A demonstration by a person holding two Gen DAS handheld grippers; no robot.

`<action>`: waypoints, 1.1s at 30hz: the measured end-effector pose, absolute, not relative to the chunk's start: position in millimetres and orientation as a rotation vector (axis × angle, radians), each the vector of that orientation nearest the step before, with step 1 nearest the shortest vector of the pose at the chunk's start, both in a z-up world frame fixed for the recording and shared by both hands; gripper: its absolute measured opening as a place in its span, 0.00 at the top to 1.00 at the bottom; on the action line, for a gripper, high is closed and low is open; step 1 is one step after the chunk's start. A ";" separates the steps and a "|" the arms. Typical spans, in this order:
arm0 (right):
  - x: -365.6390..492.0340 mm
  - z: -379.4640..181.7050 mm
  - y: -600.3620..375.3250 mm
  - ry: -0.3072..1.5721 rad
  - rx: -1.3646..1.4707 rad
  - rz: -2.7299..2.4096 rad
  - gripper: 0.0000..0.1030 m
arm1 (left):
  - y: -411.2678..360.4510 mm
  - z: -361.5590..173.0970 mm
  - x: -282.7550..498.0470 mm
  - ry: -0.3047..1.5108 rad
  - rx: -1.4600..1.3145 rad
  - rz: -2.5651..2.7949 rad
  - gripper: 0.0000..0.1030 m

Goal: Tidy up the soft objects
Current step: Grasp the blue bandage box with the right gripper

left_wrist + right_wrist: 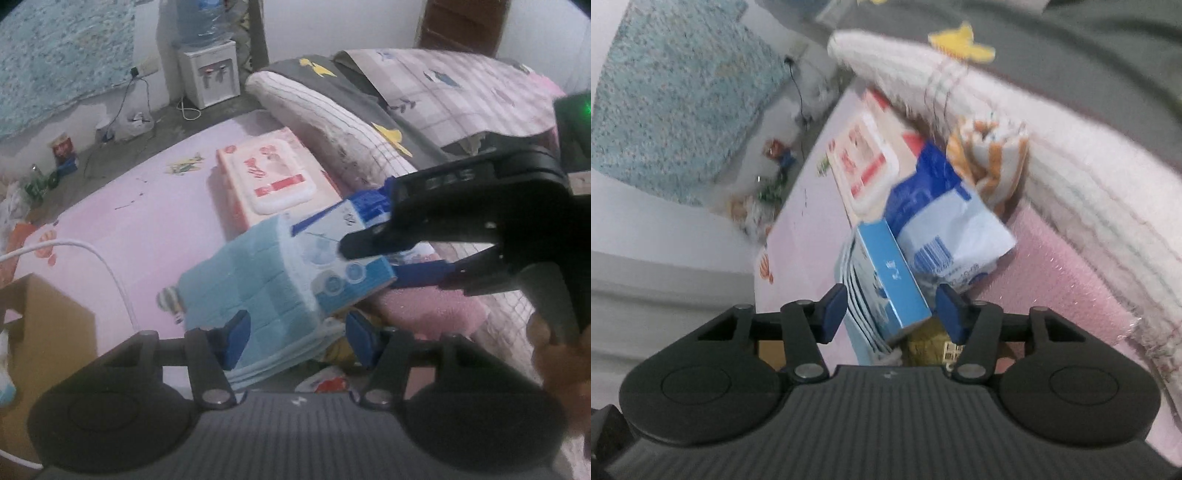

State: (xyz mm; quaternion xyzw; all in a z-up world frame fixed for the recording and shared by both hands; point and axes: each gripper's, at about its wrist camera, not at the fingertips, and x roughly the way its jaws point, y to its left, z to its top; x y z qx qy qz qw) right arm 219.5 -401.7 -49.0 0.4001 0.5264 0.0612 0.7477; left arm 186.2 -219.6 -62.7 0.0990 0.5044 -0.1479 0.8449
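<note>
The folded light-blue towel [251, 280], banded by a blue-and-white card sleeve [343, 258], lies on the pink bed sheet [122, 229] just in front of the pink wet-wipes pack [269, 177].

Its long axis runs from the left hand-held gripper [295, 332] up and right toward the right hand-held gripper [373, 266].

- Left hand-held gripper: nearer the cloth end; its pads straddle the towel's near end, half spread. Contact cannot be confirmed.
- Right hand-held gripper: fingers straddle the sleeve end [890, 280], half spread; the left pad sits against the towel edge, while the right pad shows a gap.

A blue tissue pack [945, 218] lies just beside the sleeve.
</note>
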 end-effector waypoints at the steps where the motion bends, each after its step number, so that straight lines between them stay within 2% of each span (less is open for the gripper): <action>1: 222.6 -52.8 -400.9 1.166 0.867 0.136 0.54 | -224.4 -66.1 187.5 1.070 0.219 -0.315 0.44; 2: 224.1 -55.7 -398.9 1.174 0.860 0.140 0.56 | -228.2 -68.8 188.2 1.073 0.231 -0.316 0.45; 4: 225.4 -63.2 -396.8 1.191 0.864 0.150 0.70 | -233.9 -71.2 187.6 1.075 0.262 -0.317 0.46; 10: 216.2 -55.0 -407.0 1.159 0.913 0.200 0.77 | -239.6 -70.4 186.9 1.111 0.216 -0.348 0.46; 15: 199.1 -32.7 -451.9 1.100 0.956 0.215 0.77 | -244.1 -68.4 188.3 1.143 0.118 -0.370 0.44; 20: 180.2 -28.4 -502.3 1.047 1.029 0.208 0.75 | -262.6 -72.8 191.8 1.145 0.156 -0.398 0.41; 24: 171.2 -34.9 -527.5 1.013 1.090 0.200 0.75 | -273.4 -66.9 195.7 1.104 0.200 -0.427 0.30; 28: 173.8 -45.0 -538.3 1.017 1.125 0.232 0.74 | -276.1 -56.4 207.5 1.084 0.158 -0.511 0.26; 30: 177.4 -50.0 -544.3 1.020 1.149 0.245 0.74 | -277.2 -51.9 214.2 1.066 0.136 -0.556 0.21; 33: 186.8 -56.7 -547.1 1.035 1.127 0.261 0.73 | -282.1 -49.4 225.0 1.090 0.111 -0.630 0.21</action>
